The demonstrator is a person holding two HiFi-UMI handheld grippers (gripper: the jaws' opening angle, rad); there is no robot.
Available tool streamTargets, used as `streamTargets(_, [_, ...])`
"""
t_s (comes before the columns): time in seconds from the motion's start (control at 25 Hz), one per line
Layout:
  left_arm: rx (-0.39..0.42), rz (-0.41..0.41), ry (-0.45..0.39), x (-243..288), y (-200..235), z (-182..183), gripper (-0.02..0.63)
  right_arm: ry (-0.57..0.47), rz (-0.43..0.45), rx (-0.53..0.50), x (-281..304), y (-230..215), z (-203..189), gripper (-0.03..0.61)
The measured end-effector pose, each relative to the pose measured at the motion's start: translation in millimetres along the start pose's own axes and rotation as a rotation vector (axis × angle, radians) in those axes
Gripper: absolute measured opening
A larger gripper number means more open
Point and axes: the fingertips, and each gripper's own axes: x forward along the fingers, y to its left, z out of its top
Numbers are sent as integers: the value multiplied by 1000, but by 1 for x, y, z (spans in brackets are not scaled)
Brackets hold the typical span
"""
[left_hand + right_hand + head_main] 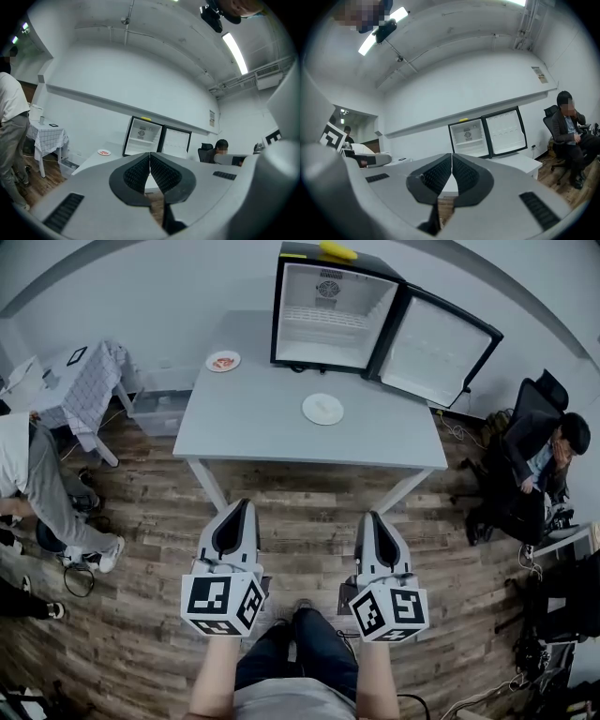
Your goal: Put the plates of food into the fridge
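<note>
A small fridge (328,315) stands at the back of a grey table (262,423) with its door (441,348) swung open to the right; its shelves look bare. A plate with reddish food (223,361) sits at the table's back left, and a white plate (322,409) lies near the middle. My left gripper (240,505) and right gripper (372,517) hover over the floor short of the table's front edge, both shut with nothing in them. The fridge (142,136) and the food plate (104,152) appear beyond the left jaws; the fridge (468,137) also shows past the right jaws.
A yellow object (337,251) lies on top of the fridge. A person (539,465) sits in a chair at the right. Another person (37,493) stands at the left beside a small cloth-covered table (84,381). A storage bin (159,411) sits beside the grey table's left end.
</note>
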Motion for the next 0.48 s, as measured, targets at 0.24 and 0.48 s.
streamTargets(0.24, [-2, 33, 1, 41, 13, 0, 9, 8, 30, 4, 50, -14, 2, 15])
streamTargets(0.48, [0, 96, -4, 90, 32, 12, 9, 30, 80, 26, 118, -26, 6, 15])
